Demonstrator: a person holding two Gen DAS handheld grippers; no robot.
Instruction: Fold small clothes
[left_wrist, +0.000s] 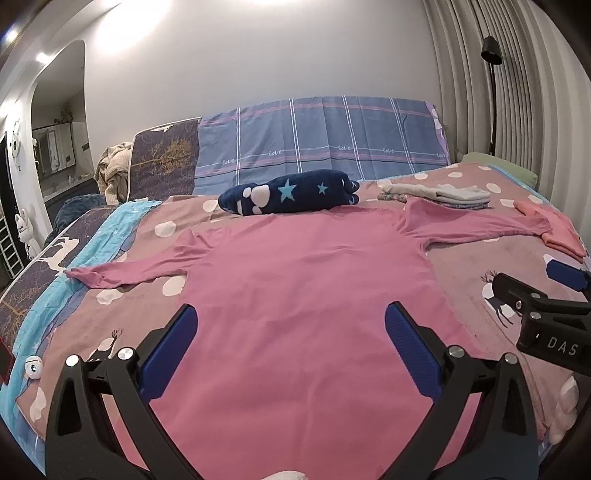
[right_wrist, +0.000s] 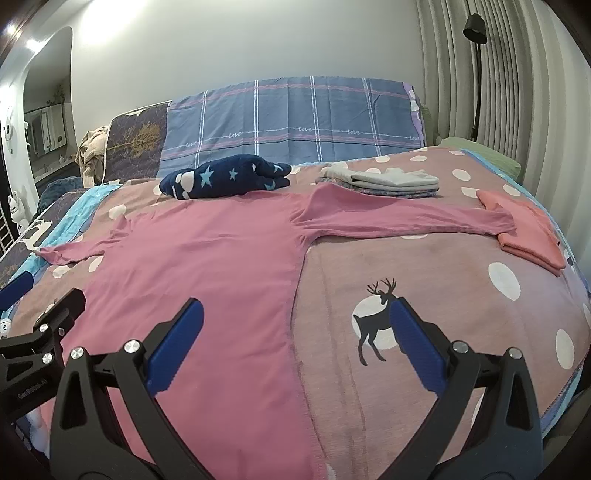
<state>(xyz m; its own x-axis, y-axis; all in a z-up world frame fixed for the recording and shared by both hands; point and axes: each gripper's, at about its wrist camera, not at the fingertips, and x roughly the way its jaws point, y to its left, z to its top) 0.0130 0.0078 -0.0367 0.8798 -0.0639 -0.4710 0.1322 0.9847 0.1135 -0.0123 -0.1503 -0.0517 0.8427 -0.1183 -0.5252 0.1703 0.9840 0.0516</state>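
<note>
A pink long-sleeved shirt (left_wrist: 295, 280) (right_wrist: 207, 266) lies flat on the bed, both sleeves spread out sideways. My left gripper (left_wrist: 291, 314) hovers open above the shirt's lower middle, nothing between its blue pads. My right gripper (right_wrist: 295, 314) is open over the shirt's right side seam, its left finger over the shirt and its right finger over the deer print. In the left wrist view the right gripper (left_wrist: 535, 291) shows at the right edge; in the right wrist view the left gripper (right_wrist: 22, 295) shows at the left edge.
A rolled navy star-print garment (left_wrist: 291, 192) (right_wrist: 225, 177) lies beyond the collar. A stack of folded grey clothes (left_wrist: 443, 195) (right_wrist: 388, 181) sits far right, a folded salmon piece (left_wrist: 557, 229) (right_wrist: 528, 232) under the right cuff. Plaid pillows (left_wrist: 321, 136) line the wall.
</note>
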